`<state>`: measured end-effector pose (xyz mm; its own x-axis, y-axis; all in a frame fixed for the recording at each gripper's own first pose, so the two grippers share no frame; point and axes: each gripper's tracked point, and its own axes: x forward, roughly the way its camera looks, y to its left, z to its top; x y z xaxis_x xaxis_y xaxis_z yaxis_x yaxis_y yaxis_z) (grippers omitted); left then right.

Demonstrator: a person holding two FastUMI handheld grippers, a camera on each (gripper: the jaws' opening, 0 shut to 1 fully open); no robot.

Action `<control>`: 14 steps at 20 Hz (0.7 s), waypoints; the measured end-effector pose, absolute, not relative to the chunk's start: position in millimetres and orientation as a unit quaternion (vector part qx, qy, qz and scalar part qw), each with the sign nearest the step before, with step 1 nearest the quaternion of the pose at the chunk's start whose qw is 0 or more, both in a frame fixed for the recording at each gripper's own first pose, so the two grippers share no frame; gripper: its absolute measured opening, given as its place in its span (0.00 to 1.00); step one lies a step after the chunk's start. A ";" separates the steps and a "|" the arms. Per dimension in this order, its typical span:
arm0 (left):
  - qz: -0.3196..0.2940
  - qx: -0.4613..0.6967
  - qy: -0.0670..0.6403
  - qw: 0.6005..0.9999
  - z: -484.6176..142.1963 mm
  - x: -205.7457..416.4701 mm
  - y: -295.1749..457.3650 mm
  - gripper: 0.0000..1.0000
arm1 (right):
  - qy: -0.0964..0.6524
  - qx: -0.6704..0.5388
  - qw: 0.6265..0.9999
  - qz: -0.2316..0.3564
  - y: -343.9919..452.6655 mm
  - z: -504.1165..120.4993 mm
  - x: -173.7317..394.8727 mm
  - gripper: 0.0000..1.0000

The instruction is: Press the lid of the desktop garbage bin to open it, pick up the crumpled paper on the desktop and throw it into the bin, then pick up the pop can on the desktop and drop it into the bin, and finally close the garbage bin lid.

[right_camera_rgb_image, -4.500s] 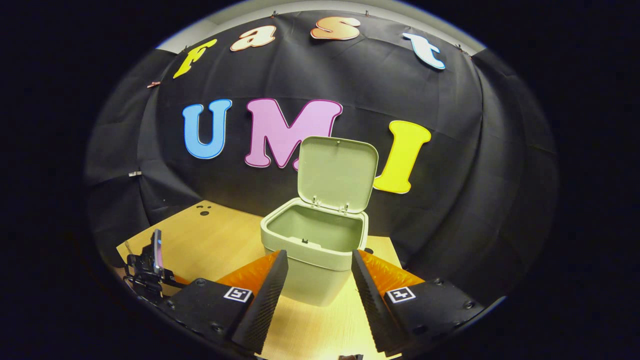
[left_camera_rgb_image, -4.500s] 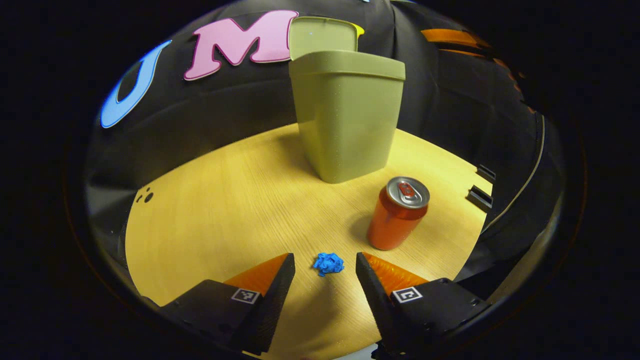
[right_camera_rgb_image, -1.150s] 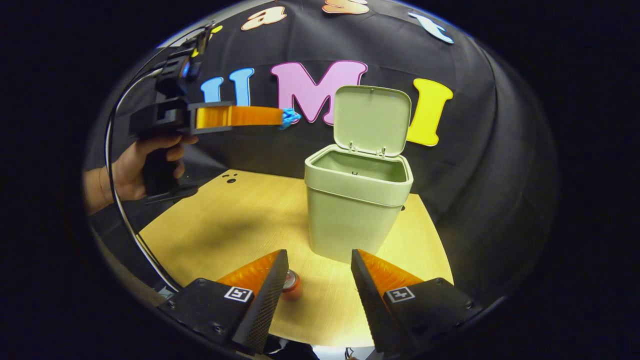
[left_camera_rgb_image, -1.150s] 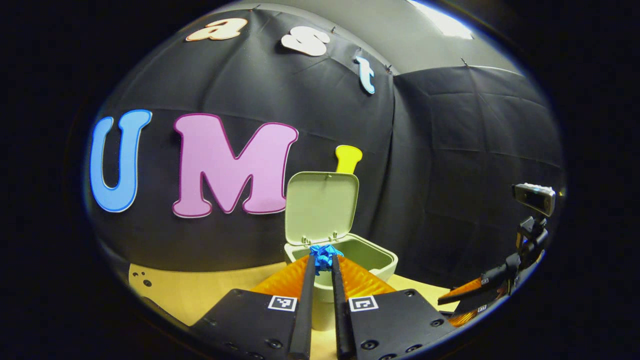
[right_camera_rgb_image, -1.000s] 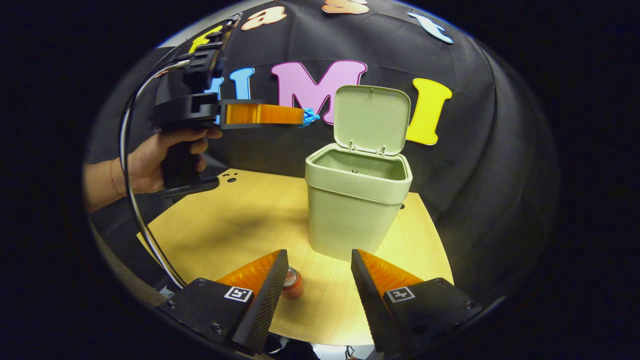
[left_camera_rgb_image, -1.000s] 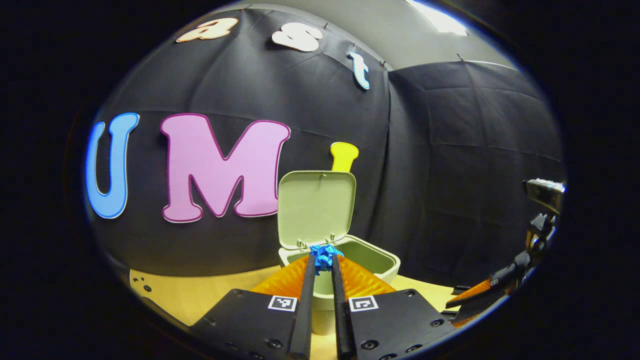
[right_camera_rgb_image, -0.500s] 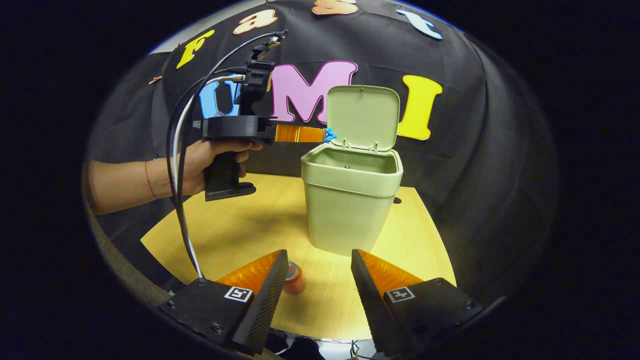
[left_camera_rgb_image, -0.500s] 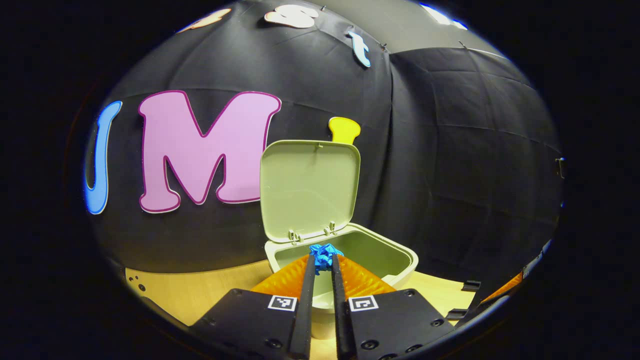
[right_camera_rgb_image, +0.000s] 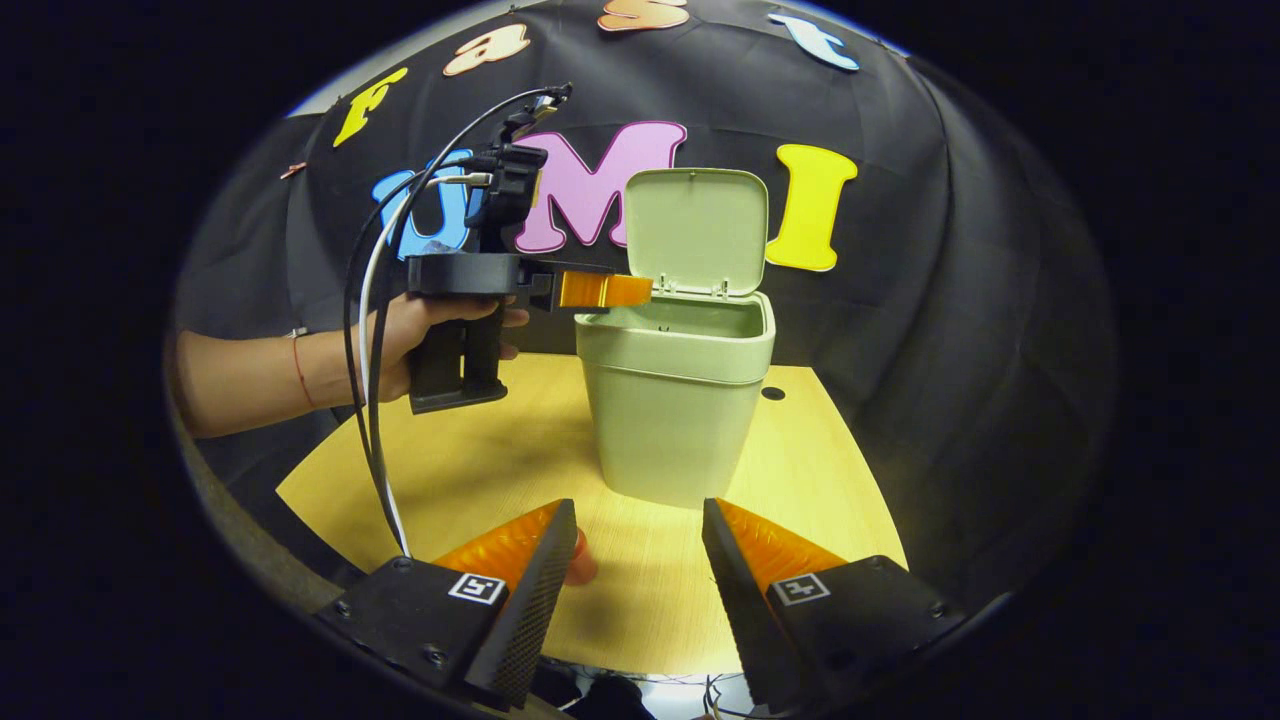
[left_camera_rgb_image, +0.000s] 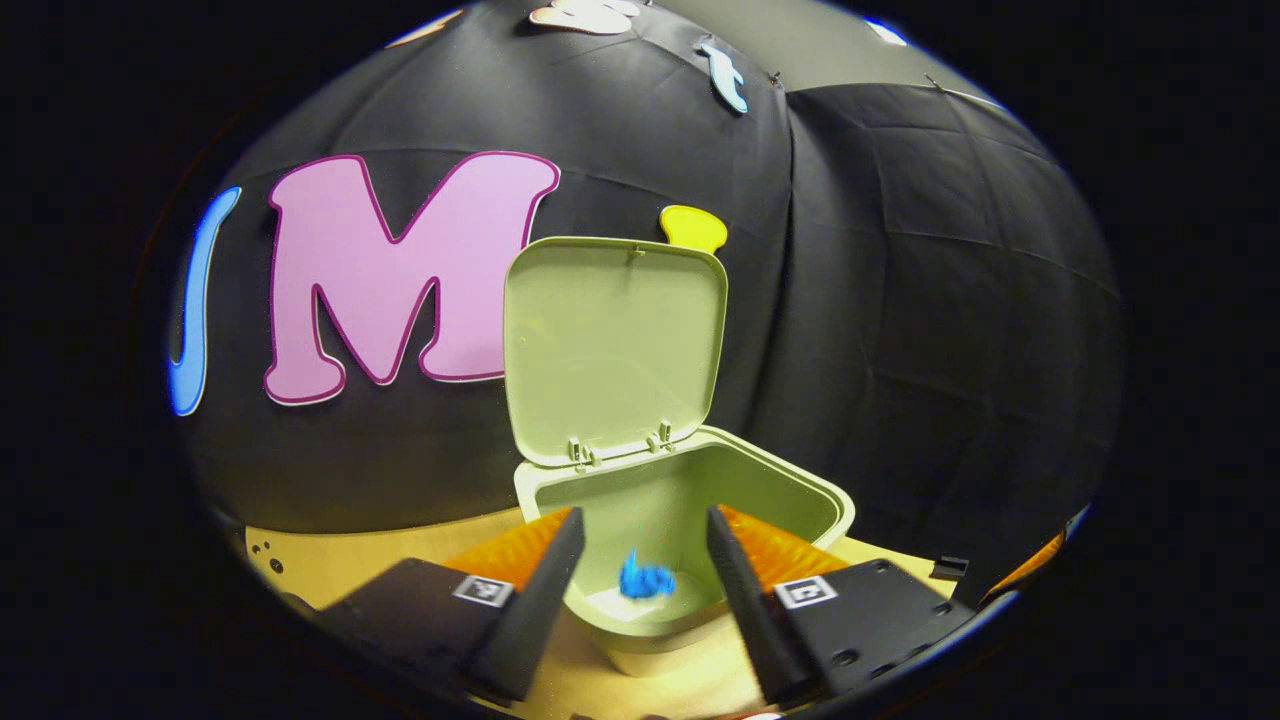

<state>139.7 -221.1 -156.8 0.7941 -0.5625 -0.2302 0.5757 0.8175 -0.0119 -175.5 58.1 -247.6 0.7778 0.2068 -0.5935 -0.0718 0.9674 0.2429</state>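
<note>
You are holding the left gripper (left_camera_rgb_image: 640, 525) with its jaws spread wide over the green bin (left_camera_rgb_image: 690, 480), whose lid (left_camera_rgb_image: 612, 345) is standing upright, the blue crumpled paper (left_camera_rgb_image: 645, 580) lying inside, while your right gripper (right_camera_rgb_image: 635, 512) is hovering released above the table (right_camera_rgb_image: 480, 470).

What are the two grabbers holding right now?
Nothing. The left hand-held gripper is open above the bin, the blue paper already inside. The right hand-held gripper is open and empty.

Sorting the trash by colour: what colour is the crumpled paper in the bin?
Bright blue; the crumpled paper shows best in the left gripper view, inside the bin.
</note>
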 end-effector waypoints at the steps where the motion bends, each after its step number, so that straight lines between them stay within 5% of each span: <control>1: -0.299 0.033 0.109 0.948 -155.1 138.4 -219.2 0.93 | 0.324 0.105 0.937 0.075 59.0 -247.5 -175.2 0.81; 2: -0.297 0.036 0.105 0.948 -152.0 136.1 -217.0 0.99 | 0.324 0.107 0.937 0.077 59.5 -247.2 -175.4 0.81; 13: -0.216 0.032 0.081 0.973 -120.7 80.5 -132.1 0.99 | 0.331 0.130 0.923 0.145 100.3 -250.8 -166.5 0.87; 14: -0.206 0.029 0.082 0.975 -119.7 74.1 -121.8 0.98 | 0.333 0.128 0.921 0.154 105.3 -253.3 -164.9 0.98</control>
